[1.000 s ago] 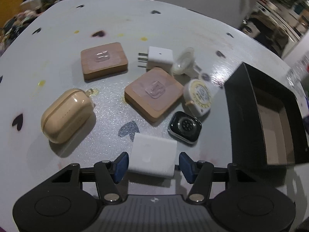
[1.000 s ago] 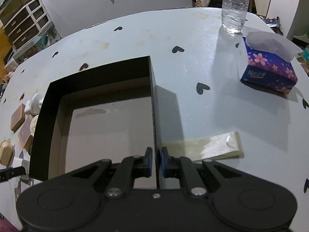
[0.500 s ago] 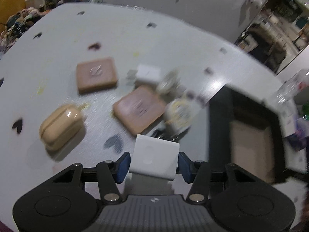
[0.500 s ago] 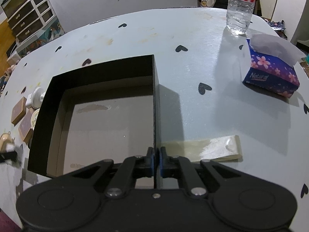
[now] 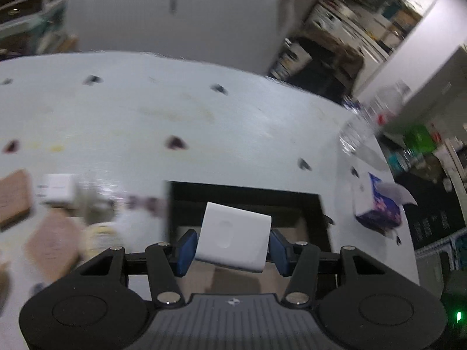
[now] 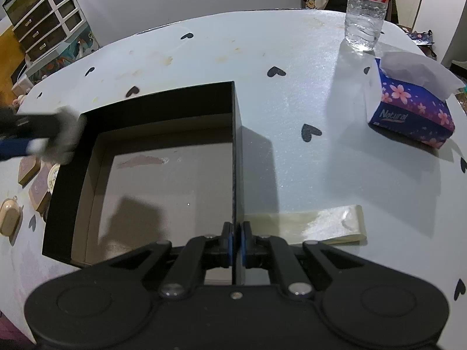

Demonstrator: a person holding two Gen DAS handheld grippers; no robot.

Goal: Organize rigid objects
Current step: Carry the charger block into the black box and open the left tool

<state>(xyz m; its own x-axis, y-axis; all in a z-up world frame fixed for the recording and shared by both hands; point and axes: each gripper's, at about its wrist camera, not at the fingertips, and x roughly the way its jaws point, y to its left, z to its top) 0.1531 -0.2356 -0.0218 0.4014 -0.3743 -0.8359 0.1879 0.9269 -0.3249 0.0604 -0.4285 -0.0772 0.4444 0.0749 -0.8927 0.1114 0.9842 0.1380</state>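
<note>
Swung across now, up off the table [image 5: 204, 122] and over the black box [image 5: 245, 195], where a second ago the left gripper [image 5: 232, 246] sat low among the loose items. White block [image 5: 233, 237] clamped between the blue pads [image 5: 185, 248], tilted a little, hanging above the box's open mouth. Reads as transport nearly done, release next; a guess, not a fact.

Right gripper [image 6: 235, 243] unchanged: nearly closed, pinching the box's thin right wall [image 6: 237, 175], steadying it. Inside of the box bare apart from a shadow on the cardboard floor.

Count, from the right wrist view: one box, one white block in the air at the left edge, blurred [image 6: 67, 134]. Left on the table beside the box: two wooden squares [image 6: 28, 169], one round yellowish disc [image 6: 55, 175], one beige earbud case [image 6: 10, 217]. Left wrist view adds one white plug adapter [image 5: 57, 189], smeared by motion; anything more in that blur, cannot tell. Off to the side, not part of the sort: one water bottle [image 6: 364, 11], one tissue pack [image 6: 411, 105], one strip of tape [image 6: 309, 221] stuck flat.
</note>
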